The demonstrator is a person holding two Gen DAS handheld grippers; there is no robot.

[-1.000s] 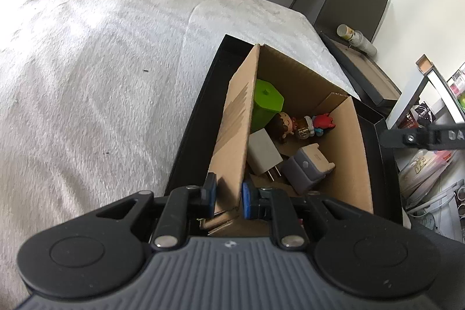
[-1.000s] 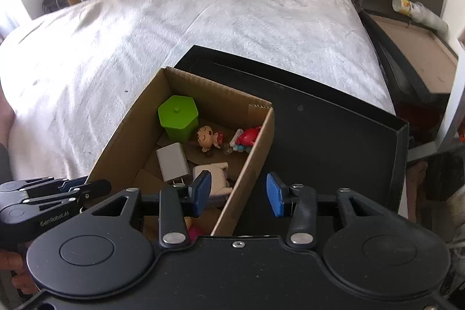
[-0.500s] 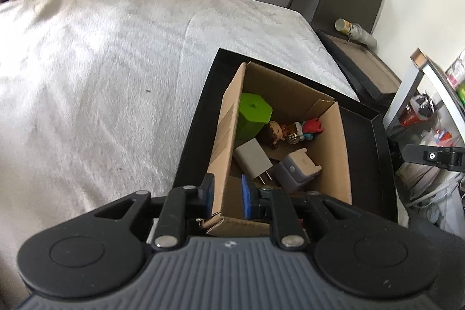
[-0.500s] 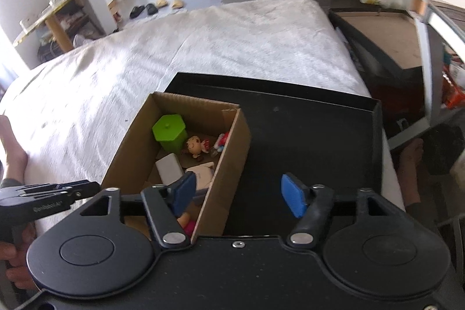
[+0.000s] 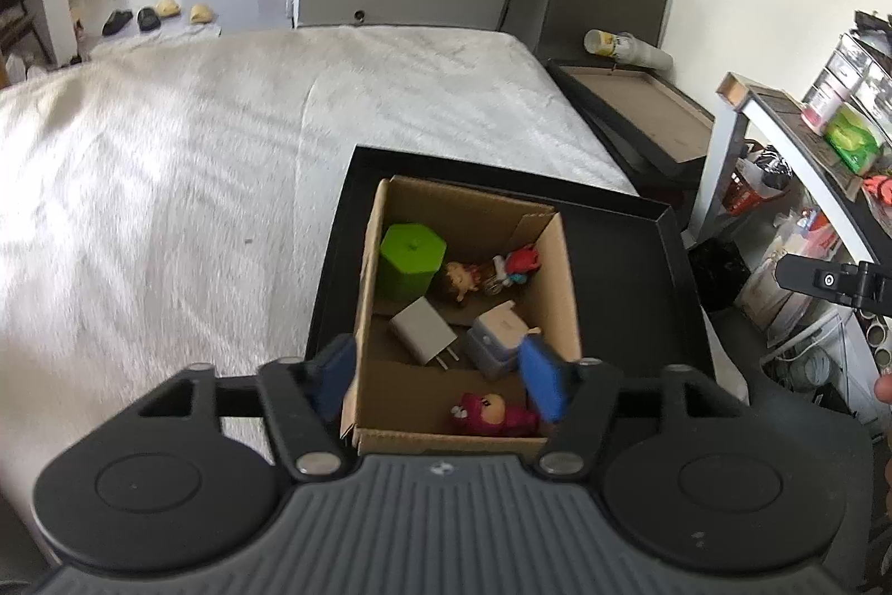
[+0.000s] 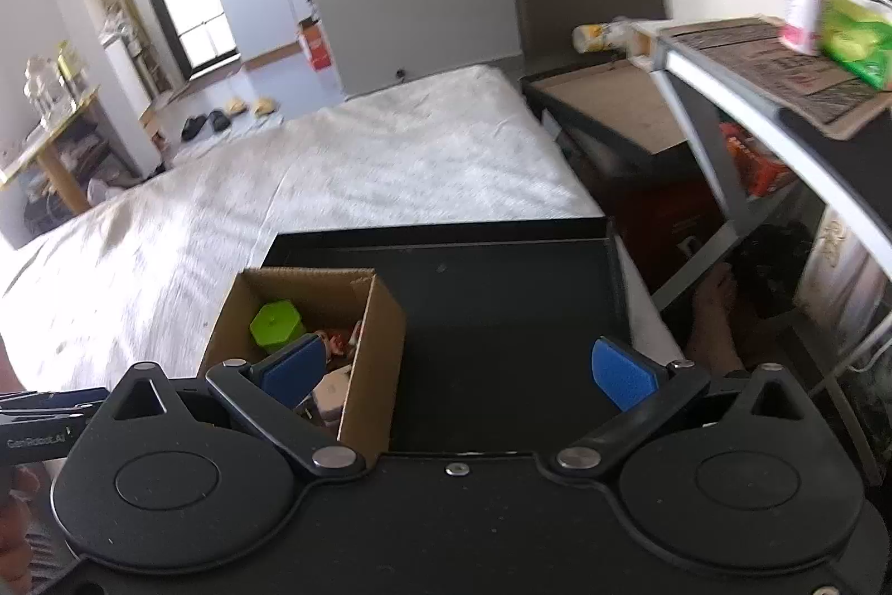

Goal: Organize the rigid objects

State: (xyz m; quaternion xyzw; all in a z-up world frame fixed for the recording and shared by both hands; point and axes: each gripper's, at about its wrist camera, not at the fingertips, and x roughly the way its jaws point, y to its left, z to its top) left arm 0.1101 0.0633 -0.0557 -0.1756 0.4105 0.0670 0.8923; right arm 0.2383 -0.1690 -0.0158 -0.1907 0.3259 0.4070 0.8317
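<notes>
Far left: white textured bedcover point(image 5: 167, 204), bare of loose items in either view.

Next, black shallow tray point(image 5: 630, 271) lying on the cover, with brown open-topped cardboard box point(image 5: 563, 294) standing in its left corner, the rest of the tray floor bare.

Inside the box, left to right: green hexagonal block point(image 5: 411, 260) at the far left corner, white wall charger point(image 5: 421, 330) lying flat, small brown-haired figurine point(image 5: 460, 277), grey plug adapter point(image 5: 493, 338), red-capped figurine point(image 5: 521, 260) against the far right wall; pink figurine point(image 5: 493, 414) at the near wall.

Left gripper point(image 5: 440, 375): hangs over the near end of the box, jaws just been opening and now roughly box-width apart, blue pads clear of the cardboard, gripping nothing.

Right gripper point(image 6: 457, 369): hangs over the near right of the tray, jaws just been opening and spread as wide as they go, only the box's right wall and bare tray seen below the gap, gripping nothing.

Step in hand, by judgement: letting go of the box once seated in the tray. Sorting looks nearly or wholly done, with every small rigid piece boxed.

Next move probably calls for lifting both grippers clear without clipping the box walls, then checking beyond the frame for leftovers.
</notes>
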